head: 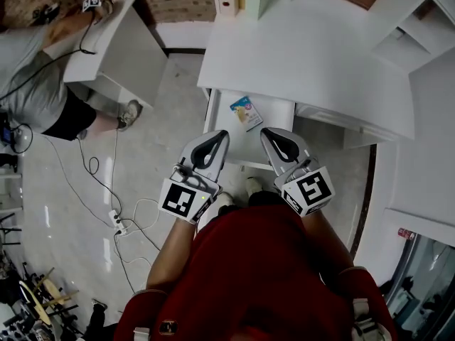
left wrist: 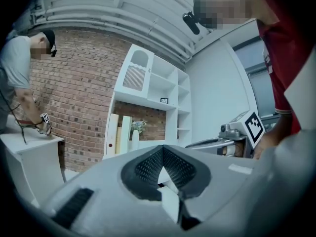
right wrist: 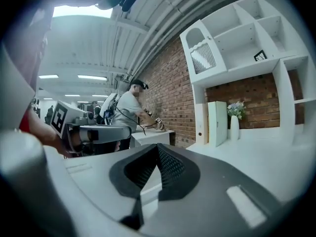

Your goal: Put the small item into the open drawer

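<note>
A small colourful packet [head: 246, 112] lies flat inside the open white drawer [head: 219, 119] under the white desk [head: 313, 55]. In the head view both grippers hover side by side just above the drawer's front edge, close to the person's body. My left gripper [head: 217, 136] is shut with nothing in it, and its jaws meet at the tip in the left gripper view [left wrist: 162, 148]. The right gripper [head: 268, 132] is also shut and empty, its pads [right wrist: 165, 164] closed together. Neither gripper touches the packet.
White binders and a vase [right wrist: 234, 127] stand at the back of the desk before a brick wall. A white shelf unit [head: 419, 20] rises at the right. At the left a person in grey [head: 35, 84] works at another white desk [head: 117, 45]. Cables and a power strip [head: 117, 222] lie on the floor.
</note>
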A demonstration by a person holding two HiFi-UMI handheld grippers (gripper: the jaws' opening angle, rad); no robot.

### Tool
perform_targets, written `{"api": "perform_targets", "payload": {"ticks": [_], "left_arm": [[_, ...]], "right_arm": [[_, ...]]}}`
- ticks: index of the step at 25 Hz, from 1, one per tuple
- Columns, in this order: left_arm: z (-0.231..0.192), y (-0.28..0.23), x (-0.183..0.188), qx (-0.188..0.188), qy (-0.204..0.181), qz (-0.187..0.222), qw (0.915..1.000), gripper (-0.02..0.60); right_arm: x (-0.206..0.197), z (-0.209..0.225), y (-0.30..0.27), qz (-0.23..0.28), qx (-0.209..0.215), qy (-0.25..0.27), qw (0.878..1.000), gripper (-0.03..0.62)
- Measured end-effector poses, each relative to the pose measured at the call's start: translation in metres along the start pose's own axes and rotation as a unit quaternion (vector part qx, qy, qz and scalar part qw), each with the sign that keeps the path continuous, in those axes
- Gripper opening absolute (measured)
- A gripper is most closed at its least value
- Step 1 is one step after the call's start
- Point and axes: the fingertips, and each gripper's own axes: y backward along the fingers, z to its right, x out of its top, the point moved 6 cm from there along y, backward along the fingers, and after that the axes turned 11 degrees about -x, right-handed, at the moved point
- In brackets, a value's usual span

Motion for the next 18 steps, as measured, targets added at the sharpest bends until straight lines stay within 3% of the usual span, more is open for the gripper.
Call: {"api": "perform_targets", "payload": {"ticks": [8,18], "left_arm": [[0.021,-0.001,0.028,-0.017,-0.03,0.016,0.9993,0.008],[0.032,0.006,0.037,-0.009,-0.044,0.019,0.9988,0.008]], "right_arm": [[0.026,-0.006,0.024,0.065,0.024,-0.009,0.998,0.011],[0.033,-0.01,0.031,0.089,0.043,-0.011,0.995,0.011]]}}
